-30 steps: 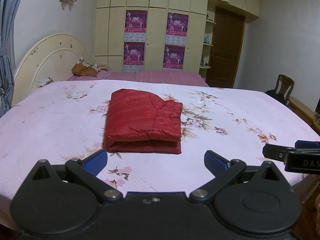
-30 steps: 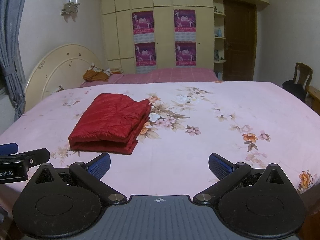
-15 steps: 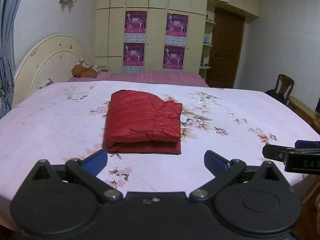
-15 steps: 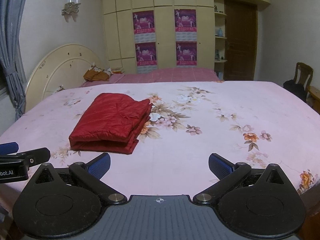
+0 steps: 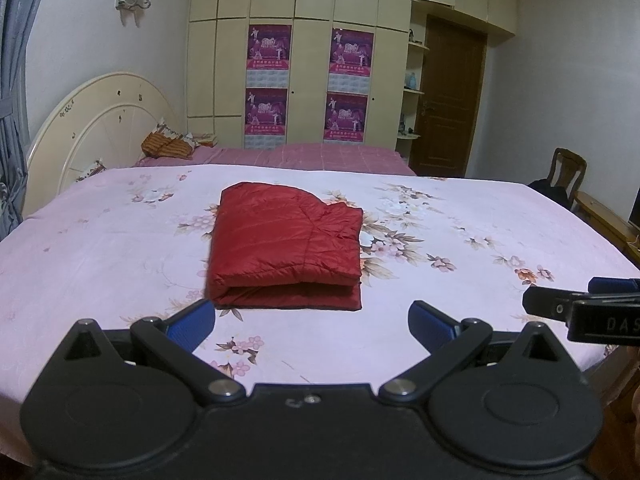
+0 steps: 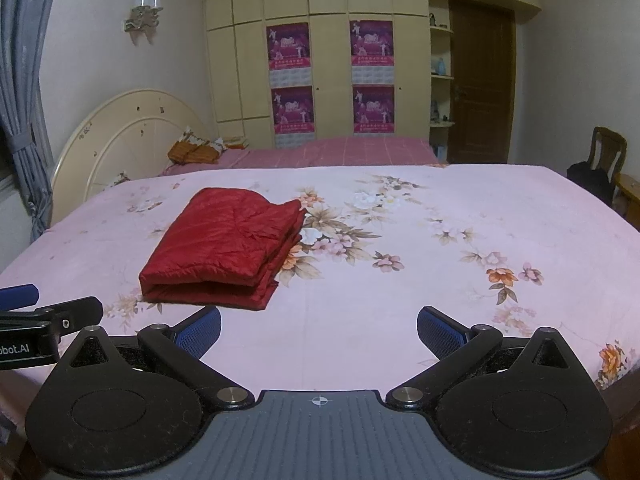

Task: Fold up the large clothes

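Both claws, left claw [image 5: 310,322] and right claw [image 6: 318,326], hang spread wide and empty near the bed [image 5: 100,240], the red jacket [image 5: 284,244] apparently fully folded, nothing left

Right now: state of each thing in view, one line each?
red jacket: folded, flat on the bed, untouched
left gripper: open, empty, short of the jacket
right gripper: open, empty
bed sheet: spread smooth
door: closed
wardrobe doors: closed
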Tool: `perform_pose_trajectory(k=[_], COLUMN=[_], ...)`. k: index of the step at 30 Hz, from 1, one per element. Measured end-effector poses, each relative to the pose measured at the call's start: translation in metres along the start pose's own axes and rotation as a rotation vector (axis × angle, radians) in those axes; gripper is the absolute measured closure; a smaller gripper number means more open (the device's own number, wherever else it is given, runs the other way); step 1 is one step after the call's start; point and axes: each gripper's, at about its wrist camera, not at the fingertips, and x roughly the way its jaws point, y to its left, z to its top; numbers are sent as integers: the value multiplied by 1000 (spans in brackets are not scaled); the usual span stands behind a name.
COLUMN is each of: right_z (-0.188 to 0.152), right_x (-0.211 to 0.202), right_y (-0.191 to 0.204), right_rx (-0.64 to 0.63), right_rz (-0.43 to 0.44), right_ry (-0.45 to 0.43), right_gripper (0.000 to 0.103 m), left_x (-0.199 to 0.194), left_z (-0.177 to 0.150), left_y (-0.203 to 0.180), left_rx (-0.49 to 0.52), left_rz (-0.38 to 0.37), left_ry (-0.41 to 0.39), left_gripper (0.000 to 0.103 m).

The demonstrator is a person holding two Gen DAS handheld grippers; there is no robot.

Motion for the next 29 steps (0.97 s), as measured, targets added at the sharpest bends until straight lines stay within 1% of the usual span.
perform_pose_trajectory(k=[18, 24, 29], right_z=[0, 1, 0], right_x=[0, 0, 1], right_y=[0, 0, 0], right_rx=[-4, -9, -14], right_rz=[5, 10, 15], right_ry=[-3, -5, -2], right_gripper=[0, 0, 0], left_x=[0, -1, 1], left_z=[0, 0, -2], left_y=[2, 1, 3], left_rx=[0, 22, 10], left_rz=[2, -34, -23], left_ry=[-4, -5, 5], left_gripper=[0, 2, 1])
